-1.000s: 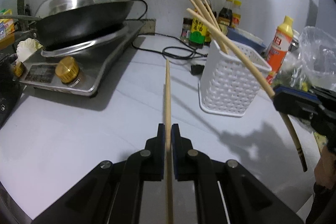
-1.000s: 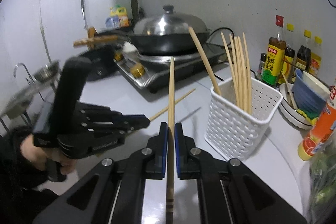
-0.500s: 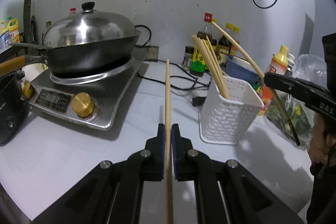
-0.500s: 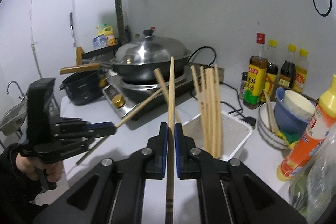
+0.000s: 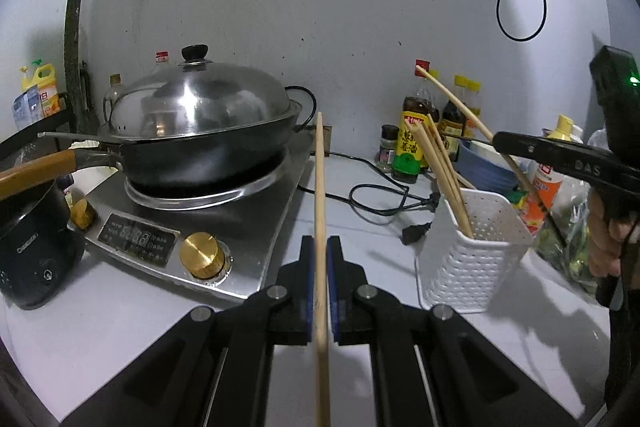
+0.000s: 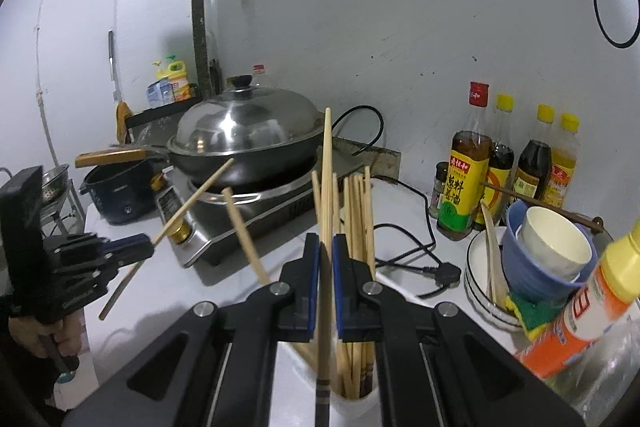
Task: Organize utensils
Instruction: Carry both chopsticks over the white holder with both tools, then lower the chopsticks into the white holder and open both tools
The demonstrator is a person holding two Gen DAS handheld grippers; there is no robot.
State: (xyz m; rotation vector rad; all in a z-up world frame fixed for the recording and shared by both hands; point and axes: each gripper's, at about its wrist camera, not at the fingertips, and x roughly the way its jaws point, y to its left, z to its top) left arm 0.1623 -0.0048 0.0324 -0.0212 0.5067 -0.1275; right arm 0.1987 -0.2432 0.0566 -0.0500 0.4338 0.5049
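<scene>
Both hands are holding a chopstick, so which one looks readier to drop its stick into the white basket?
The right. Its gripper hangs just above the white basket, chopstick over the opening. The left gripper holds its chopstick off to the stove side.

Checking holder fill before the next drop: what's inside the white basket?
The white basket holds a bundle of wooden chopsticks standing on end and leaning, tops above the rim. Its walls and the right gripper hide the bottom, so anything else inside can't be seen.
</scene>
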